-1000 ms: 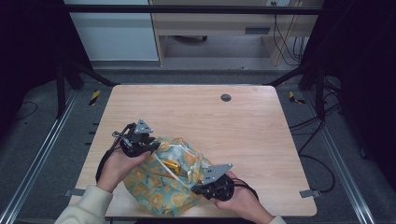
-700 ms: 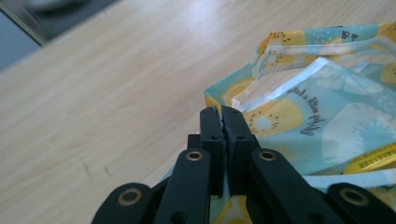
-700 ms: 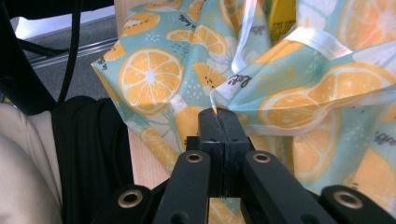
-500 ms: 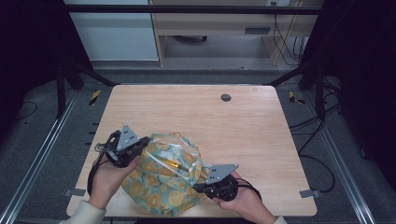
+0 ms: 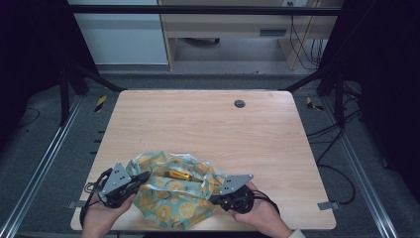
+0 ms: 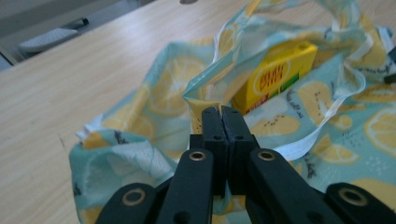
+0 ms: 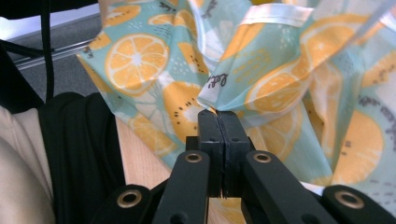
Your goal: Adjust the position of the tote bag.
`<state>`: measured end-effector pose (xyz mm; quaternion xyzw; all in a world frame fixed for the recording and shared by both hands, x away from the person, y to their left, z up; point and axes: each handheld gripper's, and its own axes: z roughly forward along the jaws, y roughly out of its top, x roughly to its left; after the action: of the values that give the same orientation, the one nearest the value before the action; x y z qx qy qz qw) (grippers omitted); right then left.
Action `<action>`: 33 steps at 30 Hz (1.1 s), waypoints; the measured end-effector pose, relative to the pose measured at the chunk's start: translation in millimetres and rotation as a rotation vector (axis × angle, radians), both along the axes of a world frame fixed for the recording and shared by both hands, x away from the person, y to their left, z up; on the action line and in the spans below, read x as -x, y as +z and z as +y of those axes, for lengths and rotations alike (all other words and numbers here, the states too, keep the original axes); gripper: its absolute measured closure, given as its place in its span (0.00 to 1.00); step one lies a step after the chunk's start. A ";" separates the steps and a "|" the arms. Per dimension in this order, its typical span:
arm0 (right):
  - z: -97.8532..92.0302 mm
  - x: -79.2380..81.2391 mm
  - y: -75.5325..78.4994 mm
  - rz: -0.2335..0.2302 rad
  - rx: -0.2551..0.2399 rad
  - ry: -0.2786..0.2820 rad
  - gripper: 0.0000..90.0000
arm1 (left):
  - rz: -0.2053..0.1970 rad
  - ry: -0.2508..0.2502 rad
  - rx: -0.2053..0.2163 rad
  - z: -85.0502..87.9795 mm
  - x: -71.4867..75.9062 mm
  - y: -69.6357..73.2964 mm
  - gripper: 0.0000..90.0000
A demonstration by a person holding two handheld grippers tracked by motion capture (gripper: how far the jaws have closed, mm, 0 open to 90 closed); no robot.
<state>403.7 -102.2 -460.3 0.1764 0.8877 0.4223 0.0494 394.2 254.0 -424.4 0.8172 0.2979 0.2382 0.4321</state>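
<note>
A light-blue cloth bag (image 5: 171, 198) printed with orange slices lies at the table's near edge, its mouth held apart. Inside it rests a yellow box (image 5: 173, 174), also seen as the yellow box (image 6: 273, 77) in the left gripper view. My left gripper (image 5: 144, 177) is shut on the bag's left rim; in its own view the left gripper (image 6: 222, 111) pinches a fold of the bag (image 6: 154, 93). My right gripper (image 5: 214, 199) is shut on the bag's right side, and the right gripper (image 7: 218, 113) clamps a pleat of the bag (image 7: 280, 84).
The wooden table (image 5: 208, 129) has a round grommet (image 5: 239, 103) near its far edge. Metal frame rails (image 5: 39, 163) run along both sides. A cabinet (image 5: 119, 34) and desk stand beyond the table. A person's dark and cream clothing (image 7: 70, 154) is close behind the right gripper.
Both grippers have pulled the bag toward the near edge of the table. The left gripper has dropped lower and nearer, and the bag's mouth is spread wider.
</note>
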 end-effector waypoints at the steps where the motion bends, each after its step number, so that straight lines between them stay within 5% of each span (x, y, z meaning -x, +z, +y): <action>1: -1.3 -1.3 -0.9 0.005 0.002 -0.013 1.00 | 0.000 -0.002 -0.012 -0.7 -1.5 -6.0 1.00; 10: -7.0 -5.2 -4.9 0.017 0.005 -0.051 1.00 | 0.030 -0.044 -0.095 -8.1 -2.6 -24.8 1.00; 13: -7.6 -4.7 -10.3 0.014 0.036 -0.063 1.00 | 0.036 -0.085 -0.187 -14.9 -1.2 -32.2 1.00; 17: -8.4 -5.0 -14.4 0.012 0.065 -0.075 1.00 | 0.074 -0.108 -0.244 -19.4 -2.6 -40.0 1.00; 27: -8.6 -6.7 -19.3 0.037 0.102 -0.072 1.00 | 0.105 -0.094 -0.322 -20.6 -9.0 -48.3 1.00; 33: -5.5 -5.4 -21.5 0.032 0.115 -0.070 1.00 | 0.105 -0.061 -0.331 -22.3 -16.2 -51.2 1.00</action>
<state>409.1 -107.7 -481.8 0.2110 0.9046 0.3656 0.0599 410.4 231.7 -475.6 0.8971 0.2518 0.2280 0.2824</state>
